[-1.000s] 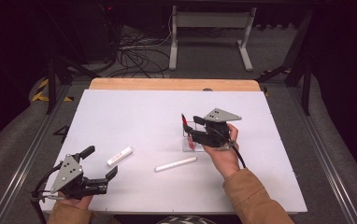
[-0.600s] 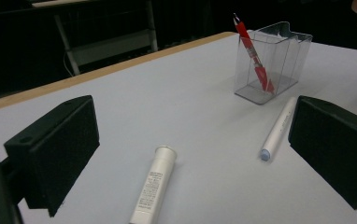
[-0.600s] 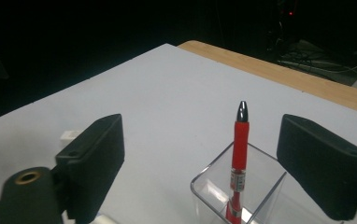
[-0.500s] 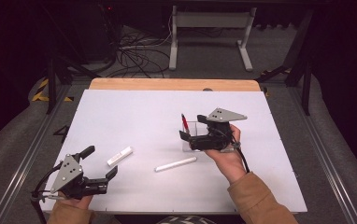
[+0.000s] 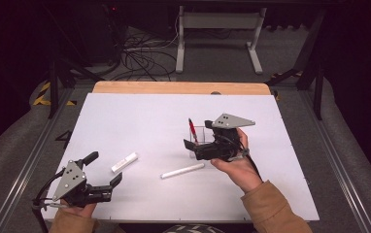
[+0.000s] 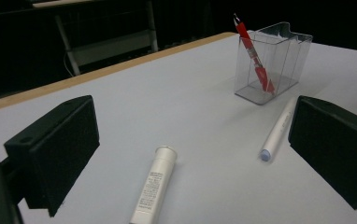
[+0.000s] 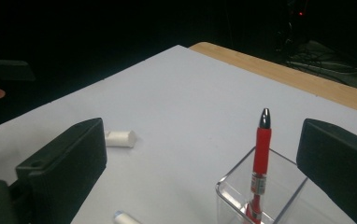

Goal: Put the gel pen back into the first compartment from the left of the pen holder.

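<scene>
Right tongs [image 5: 192,144] spread off red pen [image 5: 192,130] | left tongs [image 5: 107,171] spread | white table [image 5: 140,116], dark room

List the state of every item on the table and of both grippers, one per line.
Red pen: upright, leaning in the holder, released.
Clear pen holder: upright, holds one pen.
White pen: lying flat beside the holder.
White tube: lying flat, capped.
Right gripper: open over the holder; its jaws have just been opening, nothing gripped.
Left gripper: open, empty.
</scene>
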The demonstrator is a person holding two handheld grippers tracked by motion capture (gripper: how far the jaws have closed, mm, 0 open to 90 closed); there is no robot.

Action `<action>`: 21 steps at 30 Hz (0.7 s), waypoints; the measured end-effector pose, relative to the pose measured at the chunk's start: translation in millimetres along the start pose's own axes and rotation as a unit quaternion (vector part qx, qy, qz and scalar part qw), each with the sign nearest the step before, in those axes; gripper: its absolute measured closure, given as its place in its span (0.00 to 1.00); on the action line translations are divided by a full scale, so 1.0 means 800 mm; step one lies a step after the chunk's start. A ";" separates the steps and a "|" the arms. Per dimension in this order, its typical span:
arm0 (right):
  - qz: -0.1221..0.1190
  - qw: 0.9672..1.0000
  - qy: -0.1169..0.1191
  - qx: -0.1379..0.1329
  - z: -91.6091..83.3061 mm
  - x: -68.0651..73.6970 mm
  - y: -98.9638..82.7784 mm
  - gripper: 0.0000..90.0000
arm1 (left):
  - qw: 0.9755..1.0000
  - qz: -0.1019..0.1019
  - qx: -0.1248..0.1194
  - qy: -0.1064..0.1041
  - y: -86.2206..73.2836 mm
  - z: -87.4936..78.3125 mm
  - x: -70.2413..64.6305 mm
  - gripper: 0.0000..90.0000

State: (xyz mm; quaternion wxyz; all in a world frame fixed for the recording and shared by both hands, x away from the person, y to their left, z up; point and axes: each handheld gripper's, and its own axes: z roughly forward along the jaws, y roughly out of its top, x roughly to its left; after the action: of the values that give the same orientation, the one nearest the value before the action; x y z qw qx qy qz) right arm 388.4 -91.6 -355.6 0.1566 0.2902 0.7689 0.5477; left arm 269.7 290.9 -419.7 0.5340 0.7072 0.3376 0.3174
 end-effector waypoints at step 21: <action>-0.069 0.997 0.021 0.037 -0.019 0.008 0.010 0.32 | 1.000 0.001 0.002 -0.001 0.000 0.000 0.000 0.03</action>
State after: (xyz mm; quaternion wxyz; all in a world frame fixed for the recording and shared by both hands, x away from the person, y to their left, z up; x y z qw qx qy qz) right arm 377.5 -97.2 -342.6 0.1671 0.2308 0.8099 0.5126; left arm 269.8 290.5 -419.5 0.5324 0.7092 0.3370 0.3164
